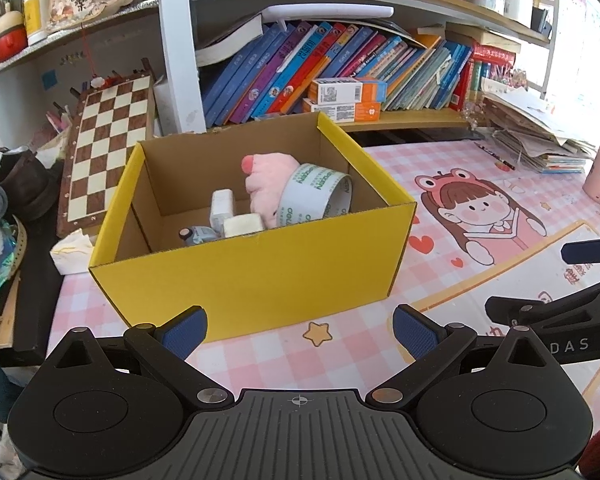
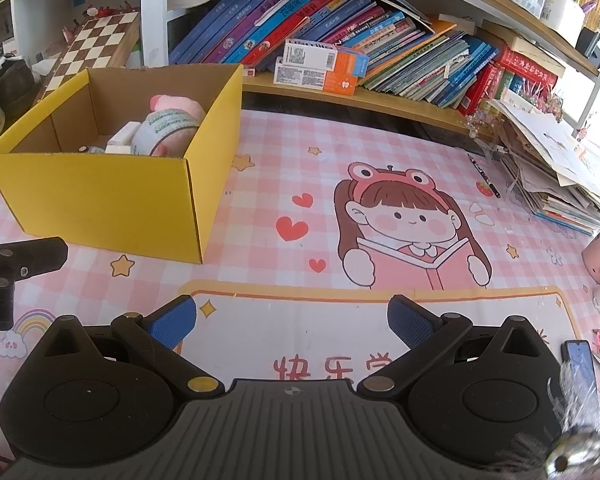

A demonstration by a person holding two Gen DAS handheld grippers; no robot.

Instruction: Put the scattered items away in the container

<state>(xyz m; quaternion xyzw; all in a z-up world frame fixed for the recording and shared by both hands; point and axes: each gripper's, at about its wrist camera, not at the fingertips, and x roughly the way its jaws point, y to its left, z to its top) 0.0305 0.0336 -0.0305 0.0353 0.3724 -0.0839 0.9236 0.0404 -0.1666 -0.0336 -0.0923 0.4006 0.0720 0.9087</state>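
Cardboard, yellow outside and plain brown inside, made up the open box that stood on the pink checked counter. We saw several things already in it: a pink plush toy toward the far right corner, a roll of tape leaning against the plush, two small white blocks near the middle, and a small toy car low against the near wall. We held our left tongs wide apart and empty, just in front of the box's near wall. Our right tongs were also wide and empty, over the cartoon mat to the right of the box. Books leaned along the far shelf, a chessboard stood left of the box, and a phone lay at the near right.
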